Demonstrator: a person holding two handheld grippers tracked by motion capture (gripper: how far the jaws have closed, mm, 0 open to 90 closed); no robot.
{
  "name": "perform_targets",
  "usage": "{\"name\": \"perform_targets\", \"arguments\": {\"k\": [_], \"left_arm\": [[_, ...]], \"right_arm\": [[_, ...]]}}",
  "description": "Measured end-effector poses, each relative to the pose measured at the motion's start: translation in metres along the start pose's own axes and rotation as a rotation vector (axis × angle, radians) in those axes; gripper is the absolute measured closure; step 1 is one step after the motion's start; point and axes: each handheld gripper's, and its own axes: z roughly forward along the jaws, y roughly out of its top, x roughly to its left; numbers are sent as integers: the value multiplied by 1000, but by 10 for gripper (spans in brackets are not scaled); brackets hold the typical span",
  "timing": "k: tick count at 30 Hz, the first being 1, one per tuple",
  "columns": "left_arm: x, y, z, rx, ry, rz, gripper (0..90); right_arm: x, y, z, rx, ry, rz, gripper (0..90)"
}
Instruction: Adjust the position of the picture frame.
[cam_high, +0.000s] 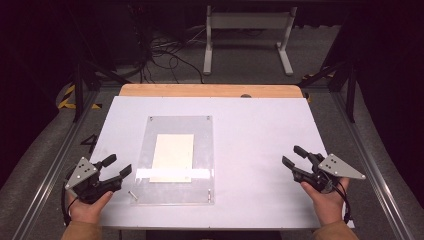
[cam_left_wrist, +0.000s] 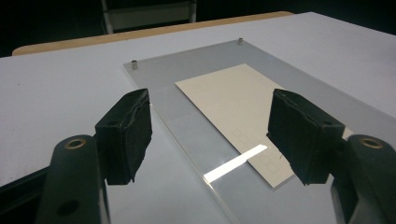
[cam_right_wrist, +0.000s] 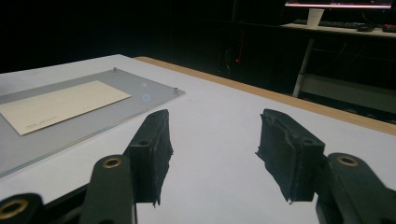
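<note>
1. White rectangular table (cam_high: 260, 150), centre of the high view; its wooden far edge shows too.
2. Clear acrylic plate (cam_high: 200, 145), centre-left, flat on the table, cream paper sheet (cam_high: 172, 157) under it; glare strip hides the sheet's lower part.
3. Left gripper (cam_high: 116, 167), lower left, jaws spread, empty, near the plate's corner.
4. Right gripper (cam_high: 294, 156), lower right, jaws spread, empty, well apart.
5. Loose small metal screw (cam_high: 130, 194) beside the plate, high view; faint print on the sheet in the left gripper view, unreadable.

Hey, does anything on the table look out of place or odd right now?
One small screw lies loose on the table, just off the near left corner of the clear acrylic frame. The other three corners show their screws standing in place, so that corner looks undone.
</note>
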Motion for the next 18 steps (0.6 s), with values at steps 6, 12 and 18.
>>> {"name": "perform_targets", "arguments": {"k": [6, 12, 18], "left_arm": [[-1, 1, 0, 1, -4, 1, 288], [-3, 2, 1, 10, -3, -1, 176], [-4, 3, -1, 17, -23, -1, 192]], "right_arm": [[0, 0, 0, 1, 3, -1, 417], [0, 0, 0, 10, 3, -4, 340], [2, 0, -1, 11, 4, -1, 316]]}}
